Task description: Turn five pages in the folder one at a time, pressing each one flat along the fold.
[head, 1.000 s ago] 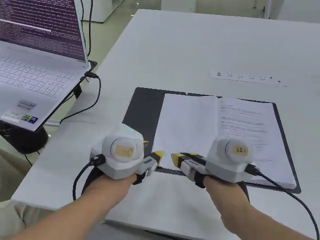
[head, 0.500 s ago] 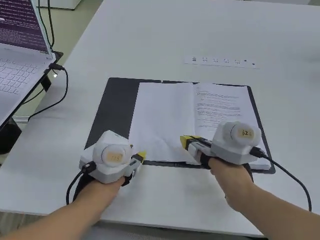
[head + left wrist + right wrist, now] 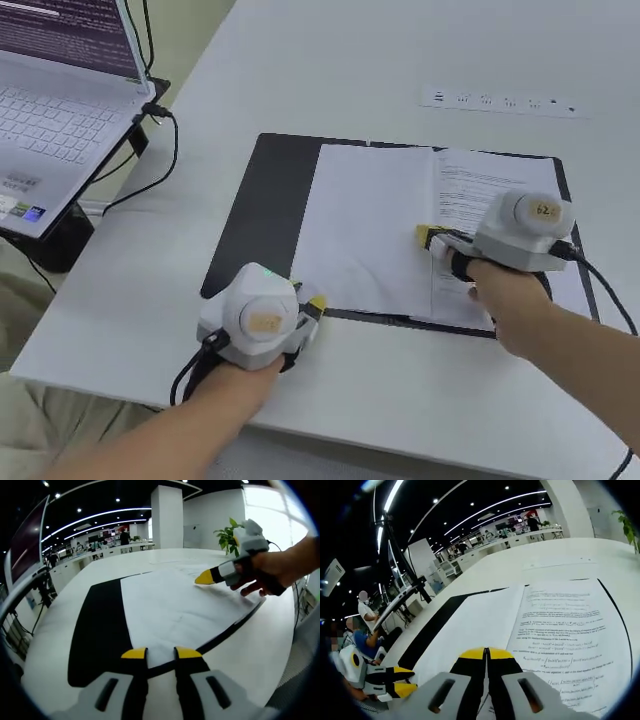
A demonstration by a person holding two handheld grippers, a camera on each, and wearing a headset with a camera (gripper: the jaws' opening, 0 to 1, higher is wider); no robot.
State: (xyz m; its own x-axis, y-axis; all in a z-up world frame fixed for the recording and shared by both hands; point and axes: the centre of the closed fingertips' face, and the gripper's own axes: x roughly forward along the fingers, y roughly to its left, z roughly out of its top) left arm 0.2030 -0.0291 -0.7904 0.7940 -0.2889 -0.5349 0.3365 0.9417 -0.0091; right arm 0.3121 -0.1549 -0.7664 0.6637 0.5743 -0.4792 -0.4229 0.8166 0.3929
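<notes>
1. Head view: an open black folder (image 3: 265,210) lies flat on the white bench (image 3: 350,60). A blank white page (image 3: 370,220) covers part of its left half and a printed white page (image 3: 490,185) its right half. The yellow-tipped left claw (image 3: 316,303) sits at the folder's near edge, by the blank page's lower left corner. The yellow-tipped right claw (image 3: 425,238) rests on the paper at the fold between the two pages. An open silver laptop (image 3: 60,130) stands at the far left, and a white power strip (image 3: 500,101) lies beyond the folder.
2. Left gripper view: the left claw's jaws stand slightly spread with only air between them. They sit over the folder's near edge, where the black cover meets the blank page. Farther on, the right claw's tip touches the paper.
3. Right gripper view: the right claw is pressed together, its tips low over the fold, with the blank page to its left and the printed page to its right. The left claw shows at the lower left, beside the folder's edge.
</notes>
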